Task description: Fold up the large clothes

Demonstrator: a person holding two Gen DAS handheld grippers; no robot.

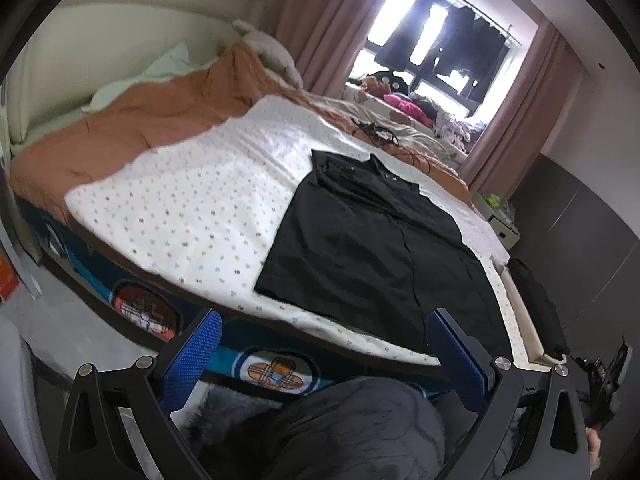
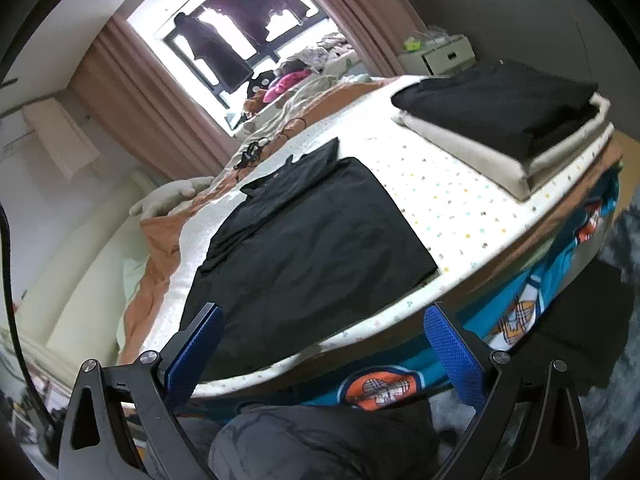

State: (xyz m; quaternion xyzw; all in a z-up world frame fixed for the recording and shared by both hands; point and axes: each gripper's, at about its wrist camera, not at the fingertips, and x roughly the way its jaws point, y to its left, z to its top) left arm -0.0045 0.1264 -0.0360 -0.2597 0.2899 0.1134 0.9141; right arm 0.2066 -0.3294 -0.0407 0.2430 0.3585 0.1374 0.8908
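Left gripper [image 1: 326, 344]: we see its blue-padded fingers [image 1: 196, 354] spread wide apart with nothing between them, held off the near edge of the bed, clear of the cloth.

Right gripper [image 2: 322, 342]: we note the same, fingers [image 2: 454, 354] apart and empty, hovering just short of the bed edge.

Black garment [image 1: 372, 248]: we find it lying flat on the dotted sheet, collar end away from us, hem near the bed's edge; the far sleeve area looks already turned inward. In the right wrist view it [image 2: 304, 256] sits left of centre on the sheet.

Dotted sheet [image 1: 180, 208]: white with small coloured dots, spread over an orange blanket [image 1: 160, 108].

Folded stack [image 2: 504, 120]: we record a dark folded item on top of a beige folded one, at the right corner of the bed, well apart from the black garment.

Bed [image 2: 400, 388]: its side shows a teal cover with orange round emblems.

Background: pink curtains [image 1: 312, 20] frame a bright window with dark clothes hanging; a heap of mixed clothing [image 1: 404, 104] lies beyond the bed.
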